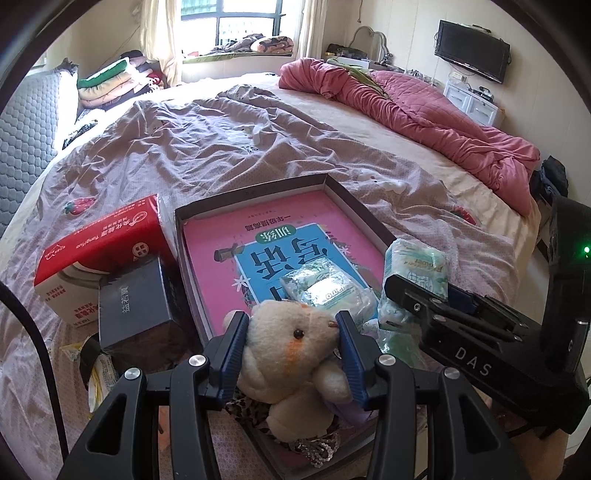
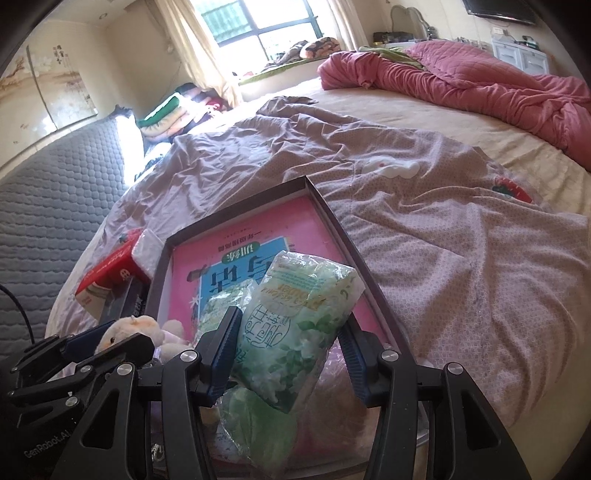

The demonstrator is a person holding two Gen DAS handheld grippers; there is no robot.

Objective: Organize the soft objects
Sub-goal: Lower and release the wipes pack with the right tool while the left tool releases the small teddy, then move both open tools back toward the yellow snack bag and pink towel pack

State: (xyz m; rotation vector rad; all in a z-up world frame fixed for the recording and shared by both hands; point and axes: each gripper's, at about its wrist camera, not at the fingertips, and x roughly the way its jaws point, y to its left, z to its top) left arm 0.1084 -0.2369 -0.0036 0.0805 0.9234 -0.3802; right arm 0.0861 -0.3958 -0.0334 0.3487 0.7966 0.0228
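1. Left wrist view: left gripper clamps the plush toy by its head over the shallow box — light, squashy.
2. Right gripper pinches a tissue pack mid-body above the box — slippery wrap.

You're in a home bedroom: wide bed under a rumpled sheet, pink quilt heaped at 2 o'clock, curtained window at 12, wall TV at 1, folded blankets at 10.
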